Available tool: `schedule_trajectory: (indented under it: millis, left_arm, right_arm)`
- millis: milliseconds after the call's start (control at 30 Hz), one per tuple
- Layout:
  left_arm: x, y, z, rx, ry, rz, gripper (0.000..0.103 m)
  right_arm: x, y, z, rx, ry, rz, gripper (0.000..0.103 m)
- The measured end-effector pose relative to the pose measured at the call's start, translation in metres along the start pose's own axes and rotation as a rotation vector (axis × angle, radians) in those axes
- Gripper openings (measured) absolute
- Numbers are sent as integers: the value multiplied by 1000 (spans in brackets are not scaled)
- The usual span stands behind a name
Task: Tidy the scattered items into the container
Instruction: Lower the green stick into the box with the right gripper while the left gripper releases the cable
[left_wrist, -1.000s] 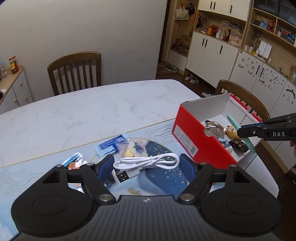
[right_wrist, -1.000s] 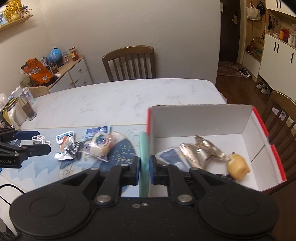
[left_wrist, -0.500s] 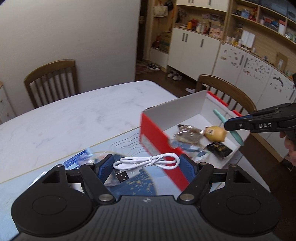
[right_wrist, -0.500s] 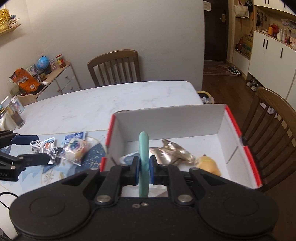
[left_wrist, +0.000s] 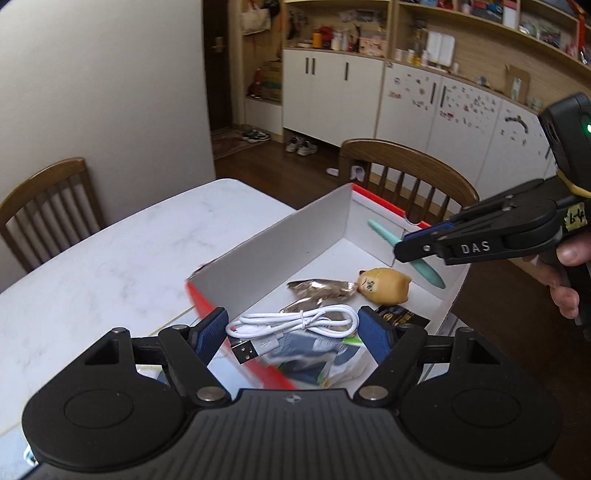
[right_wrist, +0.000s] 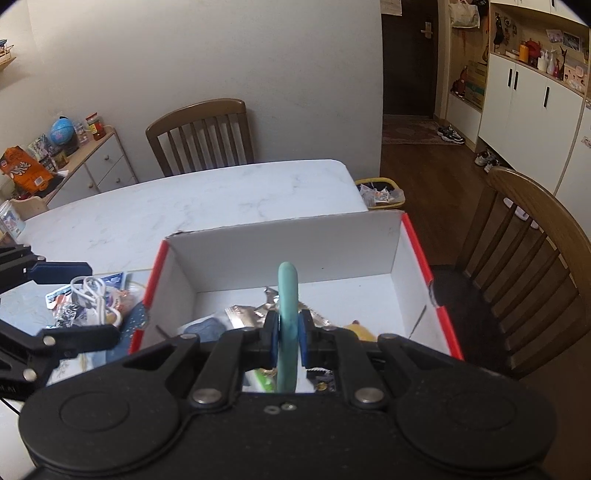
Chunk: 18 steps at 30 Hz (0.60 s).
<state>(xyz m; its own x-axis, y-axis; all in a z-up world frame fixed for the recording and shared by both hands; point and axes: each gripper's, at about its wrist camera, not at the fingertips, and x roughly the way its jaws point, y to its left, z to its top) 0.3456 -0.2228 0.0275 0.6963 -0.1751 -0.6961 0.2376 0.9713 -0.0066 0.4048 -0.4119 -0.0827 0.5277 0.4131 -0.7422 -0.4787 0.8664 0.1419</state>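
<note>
The left gripper (left_wrist: 291, 328) clamps a coiled cable (left_wrist: 295, 322) above the box (left_wrist: 280, 243), and the right gripper (right_wrist: 286, 338) pinches a teal stick (right_wrist: 287, 295) over it too. If either lets go too near the rim just below, its item could catch the wall and fall onto the surface (right_wrist: 192, 199). A foil wrapper (left_wrist: 321, 288), a yellow toy (left_wrist: 384, 284) and packets already lie beneath, while more packets (right_wrist: 92, 306) wait left of the box.

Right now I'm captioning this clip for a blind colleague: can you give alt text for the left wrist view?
The left gripper holds a coiled white USB cable between its blue fingers above an open red-and-white cardboard box on a white marble table. On the right, the right gripper grips a slim teal stick over the box.
</note>
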Motion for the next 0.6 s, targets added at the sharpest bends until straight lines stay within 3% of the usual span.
schedule_trajectory:
  millis: [600]
  left_arm:
    - [87, -42, 22, 136, 123, -81, 76]
  right_arm:
    - [48, -36, 16, 51, 72, -1, 10]
